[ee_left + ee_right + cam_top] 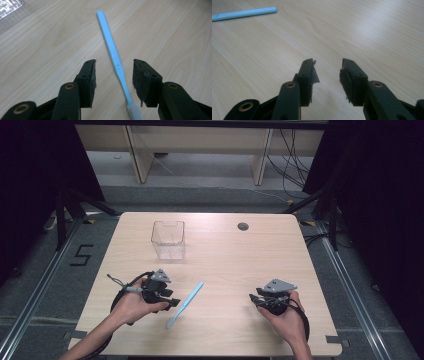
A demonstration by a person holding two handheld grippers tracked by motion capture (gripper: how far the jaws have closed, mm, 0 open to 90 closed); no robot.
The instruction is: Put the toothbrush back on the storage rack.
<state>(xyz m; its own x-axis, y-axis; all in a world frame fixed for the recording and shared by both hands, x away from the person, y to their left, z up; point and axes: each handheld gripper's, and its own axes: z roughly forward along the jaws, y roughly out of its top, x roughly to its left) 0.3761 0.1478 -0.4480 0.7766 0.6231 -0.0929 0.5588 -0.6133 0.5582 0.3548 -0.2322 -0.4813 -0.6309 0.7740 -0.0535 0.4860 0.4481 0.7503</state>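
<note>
Reach-to-grasp step, I'd say. Left hand-held gripper straddles the blue toothbrush, jaws apart, pads not touching; it lies flat on the bench, lower centre of the high view. Right hand-held gripper idle, jaws apart, nothing between. Next: drop lower, close on the handle.

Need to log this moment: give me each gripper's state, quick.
Left gripper: open, jaws astride the blue toothbrush on the table, pads not touching it.
Right gripper: open, holding nothing, over bare table.

Left tongs beside blue toothbrush.
</note>
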